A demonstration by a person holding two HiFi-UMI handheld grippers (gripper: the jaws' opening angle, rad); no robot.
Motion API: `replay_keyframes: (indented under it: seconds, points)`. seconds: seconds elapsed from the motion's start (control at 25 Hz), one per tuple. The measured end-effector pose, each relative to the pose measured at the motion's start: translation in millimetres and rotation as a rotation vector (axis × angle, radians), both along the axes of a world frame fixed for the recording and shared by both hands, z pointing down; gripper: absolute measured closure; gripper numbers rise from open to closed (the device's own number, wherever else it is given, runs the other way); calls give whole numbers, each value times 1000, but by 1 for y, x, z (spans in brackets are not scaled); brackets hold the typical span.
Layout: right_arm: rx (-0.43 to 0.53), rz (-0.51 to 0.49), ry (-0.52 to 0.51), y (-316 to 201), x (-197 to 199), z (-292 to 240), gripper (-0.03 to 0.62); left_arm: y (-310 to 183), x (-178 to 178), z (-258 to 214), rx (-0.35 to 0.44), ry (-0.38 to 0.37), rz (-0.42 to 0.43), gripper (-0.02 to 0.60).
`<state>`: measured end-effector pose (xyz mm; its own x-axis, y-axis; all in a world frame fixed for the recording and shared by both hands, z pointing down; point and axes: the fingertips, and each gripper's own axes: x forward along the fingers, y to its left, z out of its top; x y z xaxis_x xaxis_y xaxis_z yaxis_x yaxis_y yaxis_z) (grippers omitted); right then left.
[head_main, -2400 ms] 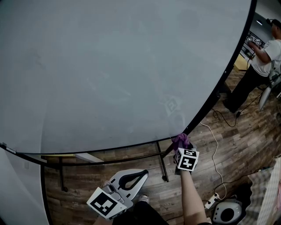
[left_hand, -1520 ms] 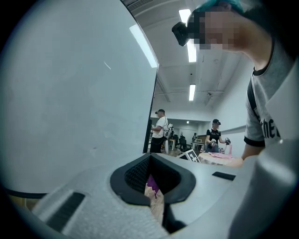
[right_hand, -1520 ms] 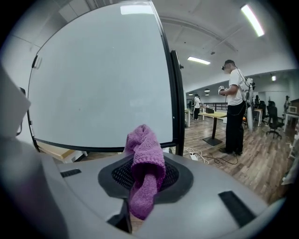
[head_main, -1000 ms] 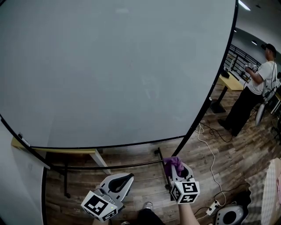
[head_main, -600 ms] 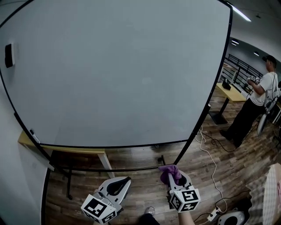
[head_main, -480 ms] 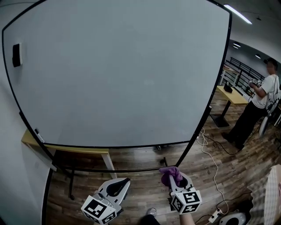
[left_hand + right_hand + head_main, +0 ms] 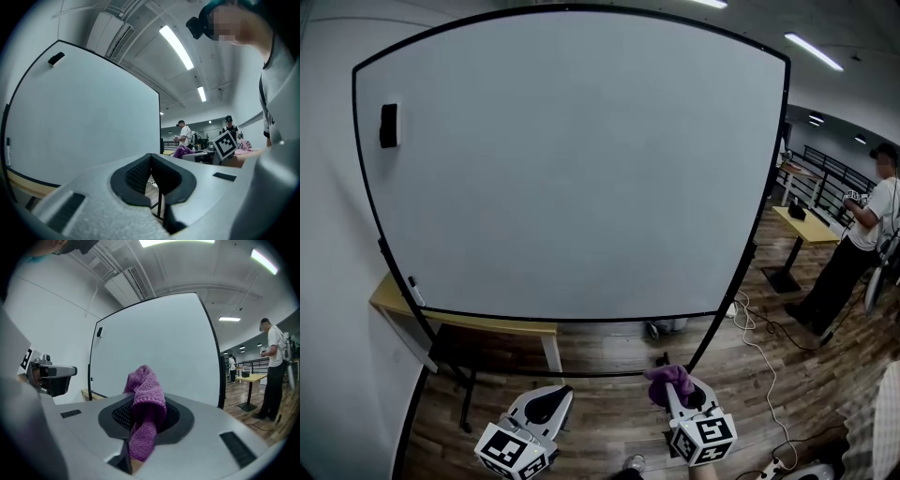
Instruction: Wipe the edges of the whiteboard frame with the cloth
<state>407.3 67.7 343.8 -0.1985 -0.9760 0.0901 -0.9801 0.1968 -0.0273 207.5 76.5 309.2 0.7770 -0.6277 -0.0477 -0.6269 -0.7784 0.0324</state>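
- The cloth (image 7: 668, 380), a purple knitted one, is sticking up out of the right gripper (image 7: 673, 392), low in the head view and below the lower right corner of the whiteboard (image 7: 572, 159)
- In the right gripper view we are seeing the jaws of the right gripper (image 7: 140, 413) clenching on the cloth (image 7: 145, 399), with its bunched end rising above the dark pads and a narrower strip hanging down between them
- The cloth is sitting clear of the black frame (image 7: 581, 320); the whole board is standing some way ahead of both grippers
- We are holding the left gripper (image 7: 551, 394) low and to the left of the right one, well apart from it
- In the left gripper view its jaws (image 7: 151, 164) are pressing together with nothing between them
- A small black block (image 7: 388, 125) is clinging to the board's upper left area, and a marker (image 7: 414, 289) is resting against the left edge of the frame
- A light wooden table (image 7: 469, 323) is showing under the board's bottom edge
- A person (image 7: 862, 244) in a white top is standing at the far right on the wood floor (image 7: 609, 422), and a white cable (image 7: 759, 328) is trailing across the boards near the frame's right side
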Motion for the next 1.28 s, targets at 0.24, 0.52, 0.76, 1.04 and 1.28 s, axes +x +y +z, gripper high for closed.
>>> replay_keyframes:
  seconds: [0.24, 0.52, 0.76, 1.04, 1.28]
  points:
    - [34, -23, -1, 22, -14, -12, 519, 21, -18, -5, 50, -32, -41, 565]
    - [61, -84, -2, 38, -24, -21, 519, 40, -29, -11, 75, -50, -102, 565]
    - [85, -157, -11, 44, -26, -34, 519, 50, -37, -26, 95, -45, -182, 565]
    - [82, -219, 23, 71, -4, -43, 517, 75, -17, -37, 96, -23, -245, 565]
    - [83, -263, 13, 92, 18, -41, 516, 105, 0, -31, 88, -22, -298, 565]
